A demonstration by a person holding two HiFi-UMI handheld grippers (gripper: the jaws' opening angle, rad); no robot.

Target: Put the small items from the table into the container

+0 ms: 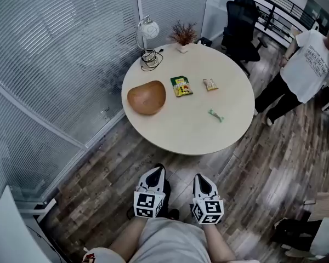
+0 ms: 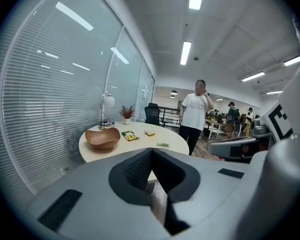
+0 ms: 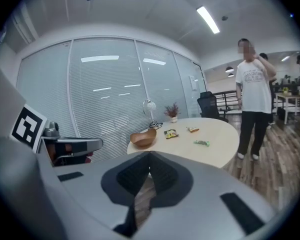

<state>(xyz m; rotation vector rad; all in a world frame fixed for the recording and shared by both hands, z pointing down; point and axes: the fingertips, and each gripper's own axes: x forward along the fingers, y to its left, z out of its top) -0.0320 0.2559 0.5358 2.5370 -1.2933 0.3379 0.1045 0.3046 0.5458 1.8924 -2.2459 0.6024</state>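
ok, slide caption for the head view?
Both shut, left gripper and right gripper face a round table: wooden bowl, green snack packet, tan packet, green wrapper.

Glossy wooden bowl (image 1: pixel 147 97), smooth matt table (image 1: pixel 197 130)

Print on the yellow-green packet (image 1: pixel 181 86), tan packet (image 1: pixel 210 84) and green wrapper (image 1: pixel 216 115) is too small to read.

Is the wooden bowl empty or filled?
Empty: the bowl shows bare wood inside; the green packet, tan packet and small wrapper lie on the table.
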